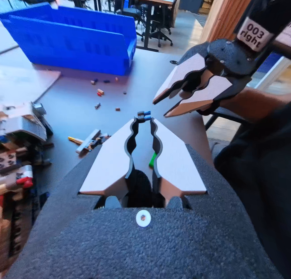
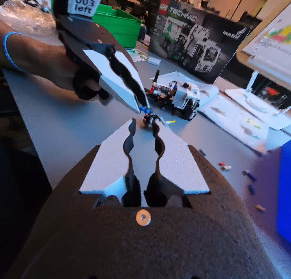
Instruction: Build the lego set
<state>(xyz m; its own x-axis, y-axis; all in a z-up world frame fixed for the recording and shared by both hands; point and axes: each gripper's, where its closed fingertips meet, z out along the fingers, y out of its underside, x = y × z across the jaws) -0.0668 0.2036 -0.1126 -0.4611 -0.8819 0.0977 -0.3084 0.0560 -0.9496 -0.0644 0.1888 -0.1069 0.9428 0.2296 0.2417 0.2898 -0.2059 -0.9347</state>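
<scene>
On my left wrist view the half-built truck [image 1: 23, 126] at the surface's left edge is smeared by blur and cut by the frame. The green piece [image 1: 153, 159] sits half hidden behind my left gripper [image 1: 144, 119]. The scattered pins [image 2: 225, 167] are too small to identify.

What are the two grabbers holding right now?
Left gripper: shut on a small dark piece with blue pins.
Right gripper: open, holding nothing.
</scene>
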